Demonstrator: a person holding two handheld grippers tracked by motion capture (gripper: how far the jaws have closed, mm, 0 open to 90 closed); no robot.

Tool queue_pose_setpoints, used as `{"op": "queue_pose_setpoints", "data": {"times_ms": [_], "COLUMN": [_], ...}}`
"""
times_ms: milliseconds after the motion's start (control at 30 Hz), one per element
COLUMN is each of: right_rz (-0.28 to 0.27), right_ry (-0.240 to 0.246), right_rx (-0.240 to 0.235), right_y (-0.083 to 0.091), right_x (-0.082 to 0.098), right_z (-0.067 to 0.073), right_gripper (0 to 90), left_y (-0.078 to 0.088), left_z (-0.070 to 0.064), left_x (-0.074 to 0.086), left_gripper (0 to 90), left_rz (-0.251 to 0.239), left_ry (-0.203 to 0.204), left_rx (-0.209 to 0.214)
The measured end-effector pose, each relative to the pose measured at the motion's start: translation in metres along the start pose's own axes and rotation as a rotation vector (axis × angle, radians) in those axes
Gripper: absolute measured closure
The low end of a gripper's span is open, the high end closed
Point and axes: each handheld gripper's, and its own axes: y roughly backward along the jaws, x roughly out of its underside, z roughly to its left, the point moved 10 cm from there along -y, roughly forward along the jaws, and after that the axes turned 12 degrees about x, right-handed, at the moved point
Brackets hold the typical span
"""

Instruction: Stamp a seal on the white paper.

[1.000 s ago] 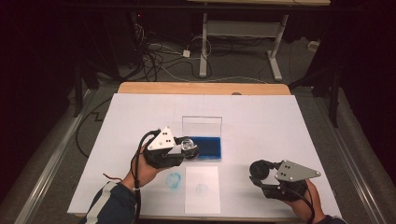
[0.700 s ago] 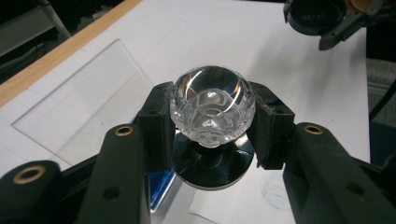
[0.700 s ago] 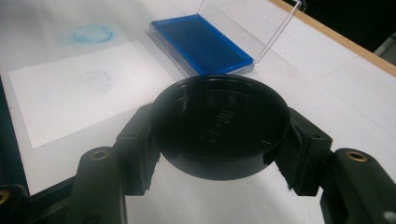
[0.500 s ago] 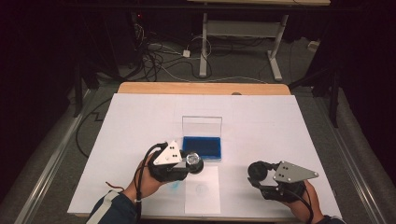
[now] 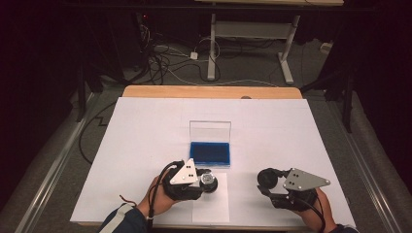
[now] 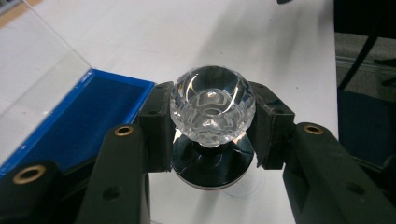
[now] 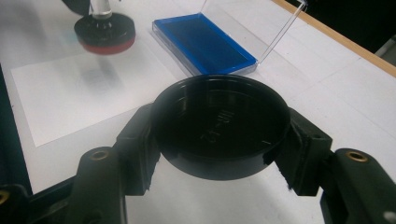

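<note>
A stamp with a clear faceted knob (image 6: 212, 105) and a black round base is held upright by my left gripper (image 6: 212, 126), which is shut on the knob. In the high view this stamp (image 5: 210, 180) hangs low over the top of a white paper sheet (image 5: 211, 208), just in front of the blue ink pad (image 5: 210, 153). The right gripper view shows the red underside of the stamp (image 7: 105, 28). My right gripper (image 7: 219, 149) is shut on a black round cap (image 7: 219, 126), hollow side up, at the near right of the table (image 5: 267, 179).
The ink pad's clear lid (image 5: 210, 131) stands open at its far side. White covering (image 5: 145, 131) spans the wooden table, whose far edge (image 5: 209, 91) is bare. Cables and desk legs lie on the floor beyond.
My left gripper carried the stamp from beside the ink pad toward the near edge and lower, to over the paper sheet. The right gripper and cap stayed still.
</note>
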Motion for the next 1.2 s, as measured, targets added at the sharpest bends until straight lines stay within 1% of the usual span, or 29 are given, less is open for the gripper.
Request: {"op": "queue_pose_setpoints", "data": {"times_ms": [33,100,133,200,233,300,367,500,600,667,733,867,1200], "right_rz": [-0.001,0.001,0.001,0.004,0.005,0.004,0.007,0.011,0.015,0.015,0.015,0.015,0.016], "right_ry": [0.000,0.001,0.000,-0.005,-0.005,-0.004,-0.002,-0.002,-0.001,0.001,-0.001,0.001,0.003], "right_rx": [0.000,0.002,0.002,0.006,0.007,0.008,0.009,0.008,0.006,0.004,0.004,0.003,0.003], "right_y": [0.000,0.000,0.000,0.000,0.000,0.000,0.000,0.000,-0.001,-0.001,-0.001,-0.001,-0.001], "right_x": [0.000,0.000,0.001,0.001,0.001,0.001,0.002,0.003,0.003,0.003,0.003,0.003,0.003], "right_z": [0.000,-0.001,-0.001,-0.001,-0.001,-0.001,-0.001,-0.001,0.000,0.000,0.000,0.000,0.001], "right_gripper": [38.6,38.6,38.6,38.6,38.6,38.6,38.6,38.6,38.6,38.6,38.6,38.6,38.6], "left_y": [-0.002,-0.006,-0.007,-0.011,-0.012,-0.015,-0.017,-0.019,-0.021,-0.023,-0.024,-0.027,-0.027], "left_z": [-0.001,-0.001,-0.001,0.000,-0.001,0.000,0.001,0.001,-0.001,-0.001,-0.002,-0.001,0.000], "left_x": [0.001,0.003,0.004,0.007,0.007,0.010,0.011,0.015,0.017,0.018,0.020,0.024,0.025], "left_gripper": [54.2,54.1,54.1,54.1,54.1,54.1,54.1,54.1,54.1,54.1,54.1,54.1,54.2], "left_rz": [0.000,0.018,0.014,0.031,0.028,0.039,0.036,0.047,0.061,0.074,0.082,0.099,0.089], "left_ry": [0.001,-0.007,-0.005,-0.009,-0.004,-0.005,0.000,0.006,0.007,0.003,0.008,0.009,0.022], "left_rx": [0.004,0.008,0.010,0.019,0.023,0.021,0.018,0.029,0.043,0.041,0.050,0.048,0.059]}}
